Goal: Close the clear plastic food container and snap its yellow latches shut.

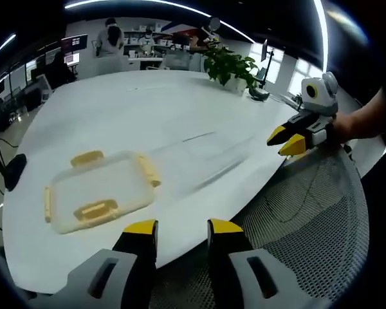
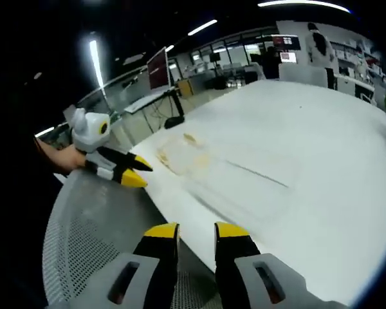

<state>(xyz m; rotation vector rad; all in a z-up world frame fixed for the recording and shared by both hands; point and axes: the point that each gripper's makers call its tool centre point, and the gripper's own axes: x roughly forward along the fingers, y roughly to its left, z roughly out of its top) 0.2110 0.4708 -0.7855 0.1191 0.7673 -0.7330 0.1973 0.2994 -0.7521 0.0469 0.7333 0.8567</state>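
Note:
The clear plastic container (image 1: pixel 96 190) lies flat on the white table (image 1: pixel 180 109), near its front edge. Yellow latches (image 1: pixel 87 158) sit on all its sides; I cannot tell whether they are snapped down. My left gripper (image 1: pixel 183 226) hangs off the table edge to the container's lower right, open with nothing between its jaws. My right gripper (image 1: pixel 286 140), held by a hand, hovers at the table edge far to the right. In the right gripper view, the right gripper (image 2: pixel 196 232) stands open and empty, the left gripper (image 2: pixel 136 174) is at left, and the container (image 2: pixel 180 153) is a faint blur.
A grey mesh chair (image 1: pixel 309 212) stands below the table edge, under both grippers, also seen as mesh chair (image 2: pixel 83 219). A potted plant (image 1: pixel 228 64) and a black lamp base (image 1: pixel 260 94) stand at the table's far side. Desks and people fill the background.

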